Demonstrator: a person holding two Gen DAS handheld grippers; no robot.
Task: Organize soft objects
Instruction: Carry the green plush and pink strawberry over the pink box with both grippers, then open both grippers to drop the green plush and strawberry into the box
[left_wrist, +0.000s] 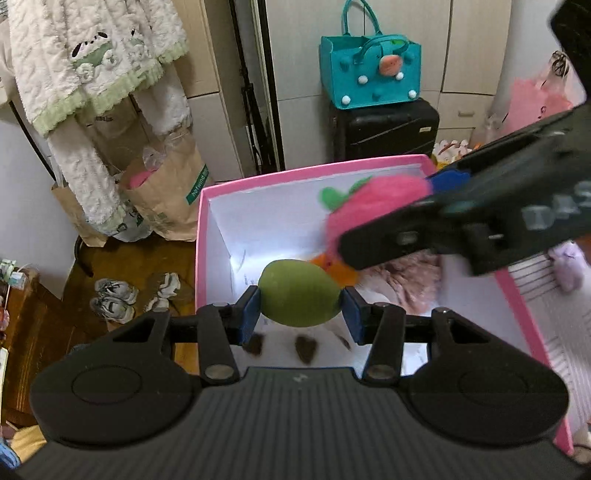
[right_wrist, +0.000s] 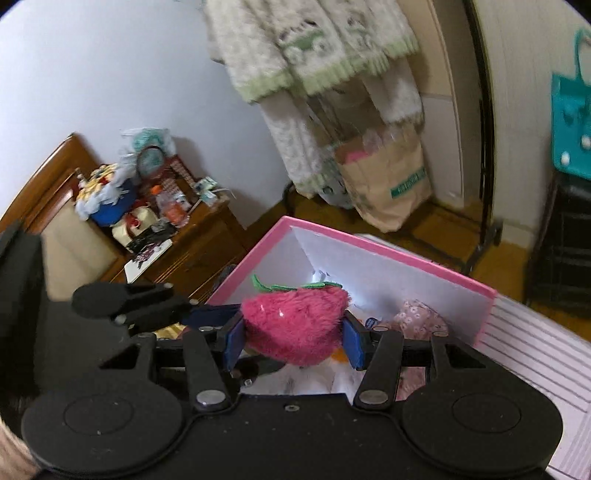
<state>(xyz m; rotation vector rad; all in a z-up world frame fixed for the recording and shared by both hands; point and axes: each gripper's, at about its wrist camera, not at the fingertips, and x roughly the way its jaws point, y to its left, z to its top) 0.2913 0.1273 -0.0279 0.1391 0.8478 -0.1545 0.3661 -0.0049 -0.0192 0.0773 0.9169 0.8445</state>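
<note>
Green toy, left wrist view: a smooth, egg-shaped soft toy (left_wrist: 299, 293) sits at the view's centre, clamped between the blue pads (left_wrist: 249, 314) of the left gripper (left_wrist: 300, 314), over the open pink box (left_wrist: 258, 181).
Feel, green toy: likely light and squashy; its skin looks smooth, so it could slip. The hold across its widest middle looks sound.
Pink toy, same view: at 2 o'clock from the green one, a fuzzy pink toy with green leaves (left_wrist: 373, 206) hangs over the box, carried by the right gripper (left_wrist: 424, 195).
Box contents: an orange soft piece (left_wrist: 332, 267) and a pinkish floral cloth item (left_wrist: 410, 280) lie inside, at 2 to 3 o'clock of the green toy.
Pink toy, right wrist view: the pink toy (right_wrist: 293, 325) is squeezed at its sides between the right gripper's (right_wrist: 293, 341) blue pads (right_wrist: 354, 341), above the box (right_wrist: 388, 254).
Feel, pink toy: plush and light, easily squashed; the fur should grip well. Its broad middle is the best hold.
Left gripper, right wrist view: it (right_wrist: 207, 315) is at 9 o'clock, just beside the pink toy.
</note>
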